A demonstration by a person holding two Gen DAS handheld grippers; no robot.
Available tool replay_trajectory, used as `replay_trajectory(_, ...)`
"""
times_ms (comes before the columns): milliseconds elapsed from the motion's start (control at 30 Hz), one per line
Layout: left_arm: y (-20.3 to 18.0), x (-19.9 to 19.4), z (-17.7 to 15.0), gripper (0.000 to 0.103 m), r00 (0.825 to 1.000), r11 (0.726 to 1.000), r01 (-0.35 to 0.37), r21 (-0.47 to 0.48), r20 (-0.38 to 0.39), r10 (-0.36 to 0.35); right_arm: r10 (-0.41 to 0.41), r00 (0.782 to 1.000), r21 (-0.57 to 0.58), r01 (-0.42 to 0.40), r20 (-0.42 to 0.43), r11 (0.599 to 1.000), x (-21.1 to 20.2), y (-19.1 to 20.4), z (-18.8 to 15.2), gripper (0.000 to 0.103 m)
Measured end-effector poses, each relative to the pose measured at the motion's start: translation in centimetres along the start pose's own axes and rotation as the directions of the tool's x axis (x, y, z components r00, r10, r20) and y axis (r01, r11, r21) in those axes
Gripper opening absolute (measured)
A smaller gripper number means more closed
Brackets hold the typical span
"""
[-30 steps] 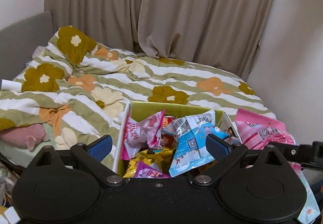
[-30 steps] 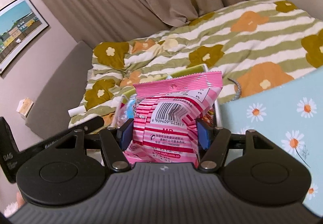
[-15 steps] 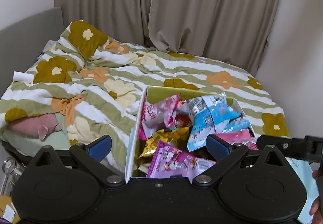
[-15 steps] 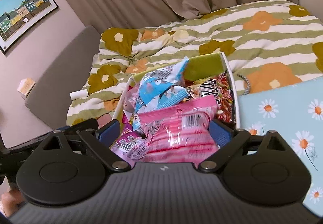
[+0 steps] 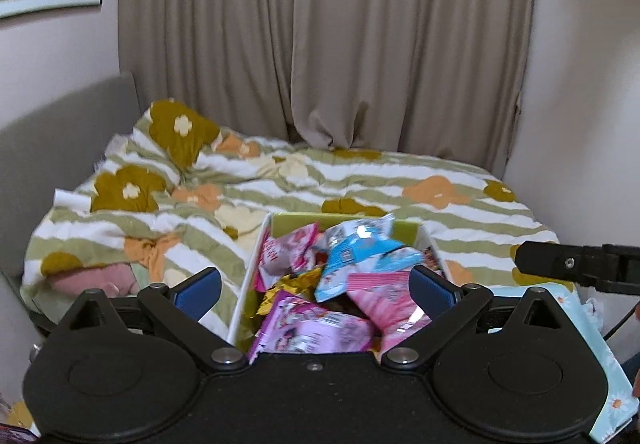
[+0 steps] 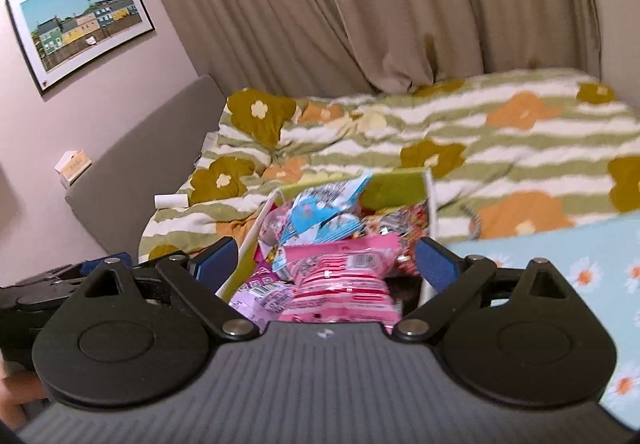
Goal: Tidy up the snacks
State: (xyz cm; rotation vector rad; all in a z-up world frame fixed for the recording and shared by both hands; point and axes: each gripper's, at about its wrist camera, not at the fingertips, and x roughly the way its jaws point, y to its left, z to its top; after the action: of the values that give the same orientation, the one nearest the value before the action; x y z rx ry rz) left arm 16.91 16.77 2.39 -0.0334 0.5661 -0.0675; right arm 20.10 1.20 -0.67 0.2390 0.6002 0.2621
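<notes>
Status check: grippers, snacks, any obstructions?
Left gripper open, empty. Right gripper open, empty. Pink striped packet lies in the snack box. Nothing in the way.

A bed [image 5: 472,171] under a green-striped floral quilt [image 5: 304,183] is carrying a green-lined box [image 5: 404,226] of snack packets at its near edge. A daisy-print blue cloth [image 6: 560,256] is lying just right of the box, and a small white roll [image 6: 170,200] is resting far left.

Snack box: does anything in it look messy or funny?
Yes. The snack box is stuffed: packets lie jumbled at all angles. A blue packet sticks up above the rim, and the pink striped packet lies loose on top. Nothing has spilled onto the flowery blanket.
</notes>
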Motion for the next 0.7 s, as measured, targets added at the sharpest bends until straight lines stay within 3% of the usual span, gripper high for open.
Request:
replay_trajectory(333, -6.0, -6.8, -2.6, 0.103, 0.995, 0.992, -0.062, 0.111, 0.089, 0.052, -0.157, 0.986, -0.081, 0.161, 0.056, 0.984, -9.3, -2.1, -1.9, 0.103)
replay_trajectory(533, -8.1, -8.6, -4.3, 0.103, 0.995, 0.992, -0.053, 0.115, 0.091, 0.043, -0.27, 0.962, -0.109, 0.272, 0.031, 0.956, -11.7, -3.8, -4.1, 0.103)
replay_trajectory(700, -9.4, -9.3, -5.5, 0.103, 0.994, 0.989, -0.065, 0.129, 0.101, 0.052, -0.316, 0.949, -0.097, 0.316, 0.014, 0.944, -12.7, -5.2, -6.0, 0.103)
